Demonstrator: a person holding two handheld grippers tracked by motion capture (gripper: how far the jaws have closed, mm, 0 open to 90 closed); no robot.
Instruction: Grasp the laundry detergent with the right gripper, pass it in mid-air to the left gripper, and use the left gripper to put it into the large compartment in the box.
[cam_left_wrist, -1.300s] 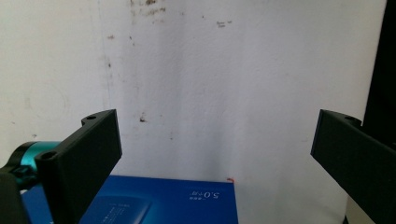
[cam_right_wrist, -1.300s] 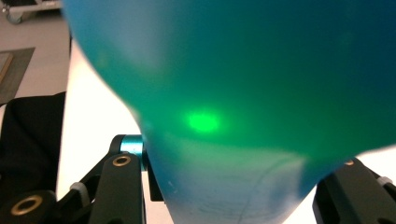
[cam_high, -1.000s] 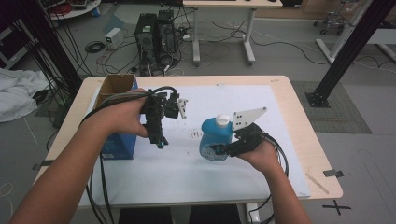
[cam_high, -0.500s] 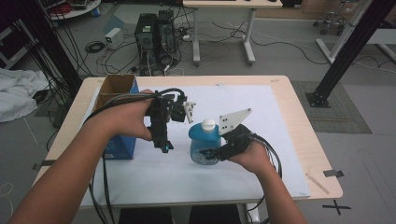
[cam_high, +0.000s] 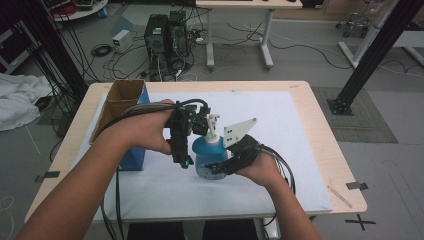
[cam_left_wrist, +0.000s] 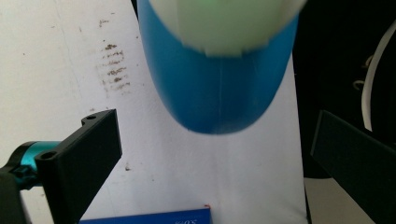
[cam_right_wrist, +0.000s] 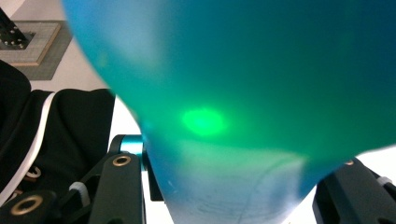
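A blue spray bottle (cam_high: 206, 152) with a white trigger head (cam_high: 212, 125) stands just above the white sheet near the middle of the table. My right gripper (cam_high: 220, 167) is shut on its lower body from the right; in the right gripper view the bottle (cam_right_wrist: 243, 70) looms blurred between the two black jaws of that gripper (cam_right_wrist: 233, 186). My left gripper (cam_high: 182, 160) points down right beside the bottle's left side, close to the trigger head. In the left gripper view the left gripper (cam_left_wrist: 212, 128) has its jaws wide apart, and the bottle (cam_left_wrist: 219, 88) lies beyond them, untouched.
An open blue cardboard box (cam_high: 125, 100) stands at the table's left, right behind my left hand. A white sheet (cam_high: 280, 150) covers most of the wooden tabletop (cam_high: 320, 125). Computer towers (cam_high: 165, 35) and cables lie on the floor beyond the table.
The right gripper has carried the bottle leftward across the sheet. The left gripper has shifted right, so it now sits against the bottle's side by the trigger head.
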